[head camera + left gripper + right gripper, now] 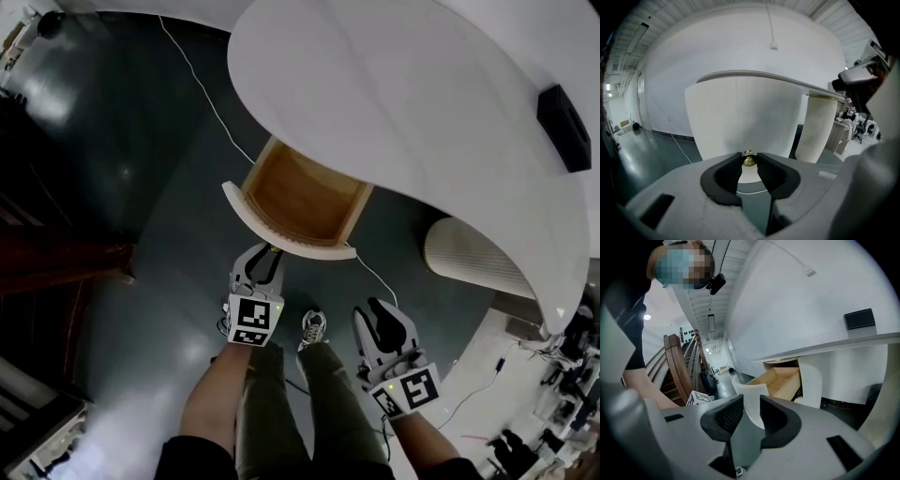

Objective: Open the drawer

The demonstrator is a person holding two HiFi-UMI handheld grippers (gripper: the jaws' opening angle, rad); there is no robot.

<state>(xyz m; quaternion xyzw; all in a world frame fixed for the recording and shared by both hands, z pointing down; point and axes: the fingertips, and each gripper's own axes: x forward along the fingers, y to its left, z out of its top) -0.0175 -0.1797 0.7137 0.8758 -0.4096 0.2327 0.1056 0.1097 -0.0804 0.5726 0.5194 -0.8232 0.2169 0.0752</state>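
Note:
The drawer (349, 217) stands pulled out from under the white curved desk (403, 84), its wooden inside bare. Its curved white front (281, 234) faces me. My left gripper (267, 251) is at that front, shut on the small brass knob (749, 160) between its black pads (769, 171). In the left gripper view the white front (745, 117) fills the middle. My right gripper (380, 311) hangs lower right, away from the drawer, open with nothing between its pads. In the right gripper view (751, 405) the open drawer (780, 380) lies further off.
A ribbed white pedestal (469, 258) holds up the desk at the right. A black box (562, 127) lies on the desktop. A thin white cable (202, 89) runs over the dark floor. My legs and a shoe (313, 326) are below the drawer. A wooden staircase (56, 262) is at the left.

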